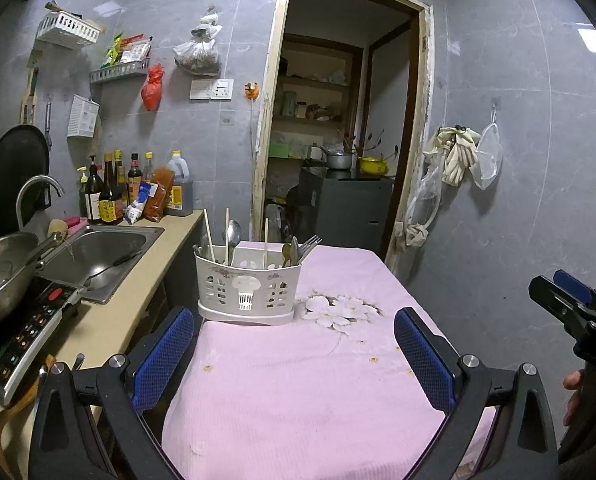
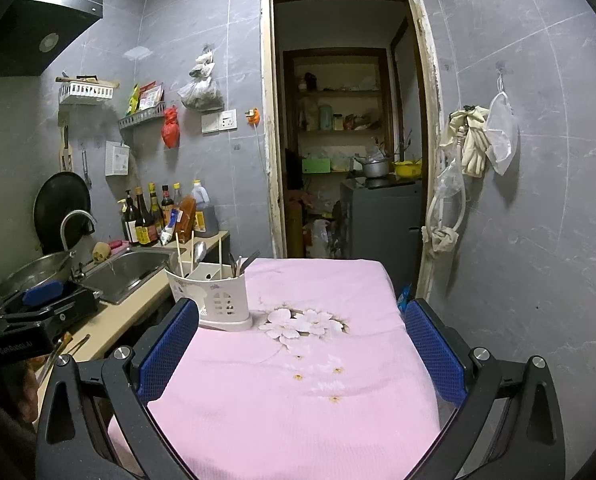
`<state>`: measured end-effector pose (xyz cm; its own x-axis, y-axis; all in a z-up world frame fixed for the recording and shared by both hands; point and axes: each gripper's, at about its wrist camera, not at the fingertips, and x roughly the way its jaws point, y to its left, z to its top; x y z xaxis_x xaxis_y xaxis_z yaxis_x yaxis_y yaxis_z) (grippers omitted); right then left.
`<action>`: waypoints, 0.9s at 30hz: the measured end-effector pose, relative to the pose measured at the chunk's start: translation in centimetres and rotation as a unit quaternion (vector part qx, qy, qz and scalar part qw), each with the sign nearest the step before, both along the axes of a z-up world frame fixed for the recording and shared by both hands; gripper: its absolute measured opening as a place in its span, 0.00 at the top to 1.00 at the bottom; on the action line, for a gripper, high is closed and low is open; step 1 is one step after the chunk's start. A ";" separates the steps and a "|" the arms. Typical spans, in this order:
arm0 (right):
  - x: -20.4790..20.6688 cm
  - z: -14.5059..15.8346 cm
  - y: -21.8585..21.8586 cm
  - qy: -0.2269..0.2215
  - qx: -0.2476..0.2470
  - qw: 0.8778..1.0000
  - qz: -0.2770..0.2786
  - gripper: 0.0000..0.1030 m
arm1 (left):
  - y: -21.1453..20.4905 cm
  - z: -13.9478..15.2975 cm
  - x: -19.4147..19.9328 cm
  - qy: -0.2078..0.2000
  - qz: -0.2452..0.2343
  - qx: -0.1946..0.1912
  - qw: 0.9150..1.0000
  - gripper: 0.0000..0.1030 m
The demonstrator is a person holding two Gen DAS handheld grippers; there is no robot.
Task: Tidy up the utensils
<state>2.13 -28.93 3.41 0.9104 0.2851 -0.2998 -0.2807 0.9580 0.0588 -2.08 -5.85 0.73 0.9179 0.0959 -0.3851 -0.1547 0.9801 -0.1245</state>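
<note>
Right now we are holding both grippers above the near end of the pink flower-printed tablecloth (image 1: 298, 380), well back from the white slotted plastic utensil caddy (image 1: 248, 288) standing at the cloth's far left. The left gripper (image 1: 294, 344) is hanging with its jaws spread wide and nothing between them, and the right gripper (image 2: 301, 344) is doing the same. Pale chopsticks (image 1: 208, 236), a steel spoon (image 1: 232, 234) and steel forks (image 1: 309, 244) are already standing upright in the caddy's compartments, and we are seeing no loose utensil on the cloth. So we are judging the sorting close to finished. If anything needs re-seating, we are advising a slow approach from above, gripping a handle high and steadying the caddy's base so it is not tipping.
</note>
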 end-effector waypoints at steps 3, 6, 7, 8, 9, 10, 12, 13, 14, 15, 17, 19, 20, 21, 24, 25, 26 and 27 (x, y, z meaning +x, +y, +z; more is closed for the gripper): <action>-0.3 0.1 0.0 0.000 -0.001 1.000 0.004 0.01 | 0.0 0.0 -0.3 -0.003 0.000 0.002 1.000 0.02; -0.6 0.2 0.2 0.000 -0.002 1.000 0.006 0.01 | 0.0 0.1 -0.3 -0.003 0.000 0.002 1.000 0.02; -0.7 0.2 0.2 0.000 -0.003 1.000 0.006 0.01 | 0.0 0.1 -0.3 -0.003 0.001 0.002 1.000 0.02; -0.7 0.3 0.2 0.001 -0.003 1.000 0.006 0.01 | 0.0 0.1 -0.3 -0.003 0.000 0.002 1.000 0.02; -0.7 0.3 0.3 0.000 -0.003 1.000 0.005 0.01 | 0.1 0.1 -0.3 -0.003 0.000 0.001 1.000 0.02; -0.7 0.3 0.2 0.000 -0.002 1.000 0.005 0.01 | 0.1 0.1 -0.3 -0.003 0.000 0.002 1.000 0.02; -0.7 0.3 0.3 0.002 -0.002 1.000 0.005 0.01 | 0.1 0.1 -0.4 -0.002 -0.001 0.002 1.000 0.02; -0.7 0.2 0.3 0.001 -0.003 1.000 0.006 0.01 | 0.1 0.1 -0.3 -0.003 -0.001 0.002 1.000 0.02; -0.7 0.2 0.3 0.001 -0.003 1.000 0.006 0.01 | 0.1 0.1 -0.4 -0.002 0.000 0.001 1.000 0.02; -0.8 0.3 0.3 0.002 -0.003 1.000 0.007 0.01 | 0.1 0.1 -0.3 -0.003 0.000 0.002 1.000 0.02; -0.8 0.1 0.2 0.002 -0.003 1.000 0.007 0.01 | 0.1 0.1 -0.4 -0.002 0.000 0.001 1.000 0.02; -0.9 0.2 0.3 0.002 -0.004 1.000 0.007 0.01 | 0.2 0.1 -0.5 -0.002 0.000 0.001 1.000 0.02; -0.8 0.1 0.3 0.002 -0.004 1.000 0.007 0.01 | 0.2 0.1 -0.5 -0.002 0.000 0.001 1.000 0.02; -1.0 0.1 0.3 0.001 -0.004 1.000 0.008 0.01 | 0.2 0.1 -0.4 -0.002 0.000 0.001 1.000 0.02; -0.9 0.1 0.4 0.002 -0.004 1.000 0.007 0.01 | 0.2 0.1 -0.4 -0.002 0.000 0.001 1.000 0.02; -0.9 0.1 0.4 0.002 -0.004 1.000 0.007 0.01 | 0.3 0.1 -0.5 -0.003 0.000 0.001 1.000 0.02; -0.9 0.1 0.3 0.002 -0.004 1.000 0.007 0.01 | 0.3 0.1 -0.5 -0.003 0.000 0.001 1.000 0.02; -1.0 0.1 0.3 0.002 -0.004 1.000 0.007 0.01 | 0.2 0.1 -0.4 -0.002 0.000 0.001 1.000 0.02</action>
<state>1.16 -28.59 3.54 0.9050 0.2953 -0.3062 -0.2934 0.9545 0.0534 -2.47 -5.60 0.83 0.9196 0.0961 -0.3808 -0.1534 0.9805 -0.1230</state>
